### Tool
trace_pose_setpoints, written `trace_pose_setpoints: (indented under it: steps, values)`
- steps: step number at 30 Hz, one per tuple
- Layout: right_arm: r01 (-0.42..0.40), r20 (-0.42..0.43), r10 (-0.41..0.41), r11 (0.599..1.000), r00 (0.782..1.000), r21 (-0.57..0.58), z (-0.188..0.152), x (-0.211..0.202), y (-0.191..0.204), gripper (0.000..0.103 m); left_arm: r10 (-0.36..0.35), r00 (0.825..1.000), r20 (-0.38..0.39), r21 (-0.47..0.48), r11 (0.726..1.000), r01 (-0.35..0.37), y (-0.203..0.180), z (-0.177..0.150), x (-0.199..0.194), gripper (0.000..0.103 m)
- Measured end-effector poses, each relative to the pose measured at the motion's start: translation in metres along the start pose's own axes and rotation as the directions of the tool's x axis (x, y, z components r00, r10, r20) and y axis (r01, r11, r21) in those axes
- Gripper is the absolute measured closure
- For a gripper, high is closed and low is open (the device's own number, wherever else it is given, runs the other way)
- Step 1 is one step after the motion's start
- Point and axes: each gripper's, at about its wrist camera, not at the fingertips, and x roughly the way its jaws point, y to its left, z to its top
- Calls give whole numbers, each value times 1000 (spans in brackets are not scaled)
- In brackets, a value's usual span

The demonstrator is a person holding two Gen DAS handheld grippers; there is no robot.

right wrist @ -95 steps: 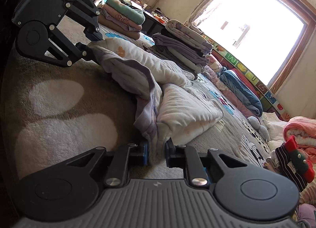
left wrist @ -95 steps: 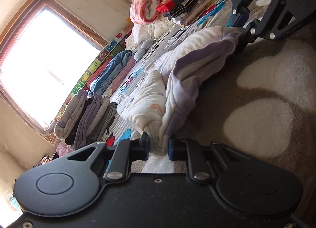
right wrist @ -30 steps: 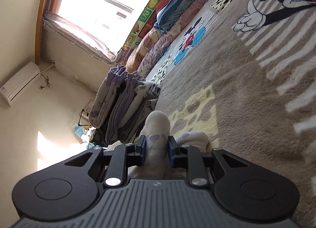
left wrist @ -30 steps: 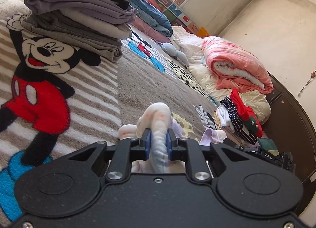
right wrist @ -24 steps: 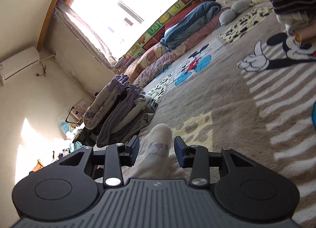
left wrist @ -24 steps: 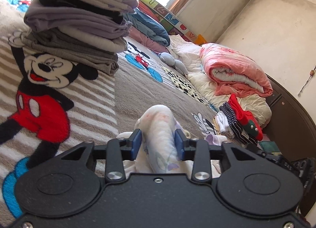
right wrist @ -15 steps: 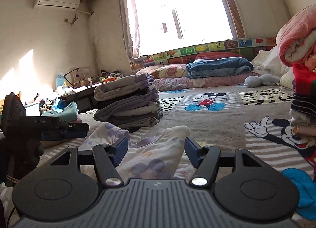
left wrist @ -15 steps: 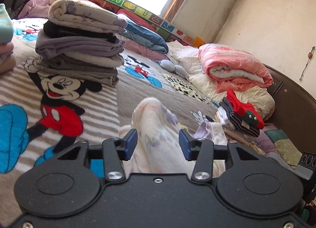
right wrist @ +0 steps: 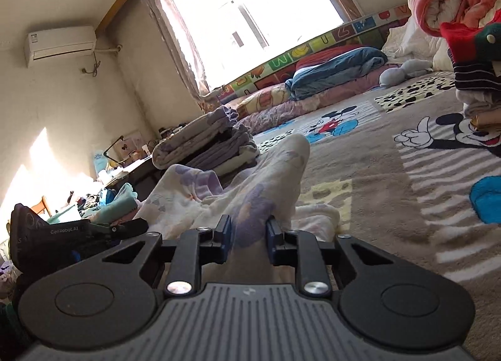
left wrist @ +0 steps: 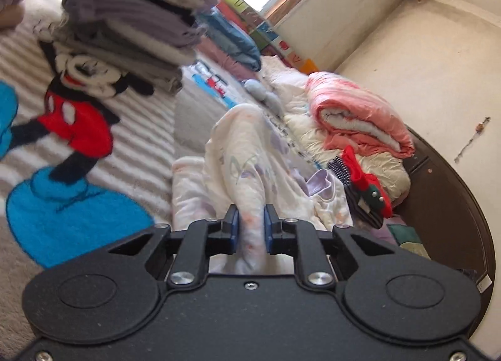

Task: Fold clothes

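Closed again on the cloth, after standing spread half a second ago: left gripper (left wrist: 251,229) and right gripper (right wrist: 247,240), each now pinching a fold of the white, lilac-printed garment (left wrist: 250,154). Spread beneath, largest of all, cartoon-mouse blanket (left wrist: 94,141), garment bunched on it. Farther back, stack of folded clothes (left wrist: 131,26), then rolled pink quilt (left wrist: 360,116).

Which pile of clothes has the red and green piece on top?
The small pile below the pink quilt; the tall stack is grey and purple.

folded stack (left wrist: 131,26) ahead left, bare blanket (right wrist: 360,157) between, sock pile (left wrist: 364,185) right
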Motion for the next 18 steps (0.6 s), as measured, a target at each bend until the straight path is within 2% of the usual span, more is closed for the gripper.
trace_pose_setpoints:
  steps: [2, 3, 5, 6, 8, 9, 11, 13, 15, 17, 18]
  values:
    - [19, -39, -17, 999, 999, 42, -5, 11, -10, 76, 10, 1000, -9, -27, 1000, -10, 6, 0, 3, 79]
    - [36, -73, -30, 996, 997, 86, -11, 20, -19, 70, 15, 1000, -14, -41, 999, -16, 8, 0, 4, 75]
    - [33, -53, -28, 995, 998, 98, -9, 17, -21, 66, 25, 999, -24, -68, 997, -26, 14, 0, 7, 73]
    - [30, -45, -27, 996, 999, 85, -7, 14, -17, 62, 42, 999, -13, -40, 998, -42, 9, 1, 4, 72]
    - [32, -24, -31, 998, 999, 45, -2, 8, -10, 62, 78, 997, 14, 43, 996, -78, -4, 4, -4, 72]
    - [39, -9, -39, 999, 999, 16, 0, 4, -6, 62, 111, 993, 39, 114, 987, -115, -13, 5, -7, 72]
    - [53, 21, -52, 998, 998, -42, 6, -4, 2, 62, 165, 981, 101, 262, 947, -186, -34, 5, -10, 72]
    - [65, 43, -60, 989, 997, -136, 12, -3, 11, 62, 155, 976, 154, 374, 905, -203, -51, 2, -8, 72]
    - [79, 66, -65, 970, 996, -232, 19, -3, 21, 60, 133, 978, 163, 485, 852, -197, -64, 0, 4, 72]
    - [77, 64, -59, 946, 996, -314, 23, 5, 27, 56, 150, 975, 163, 586, 781, -218, -72, 0, 24, 72]
    - [76, 62, -58, 932, 996, -355, 26, 11, 29, 55, 158, 975, 157, 604, 766, -221, -69, 2, 32, 72]
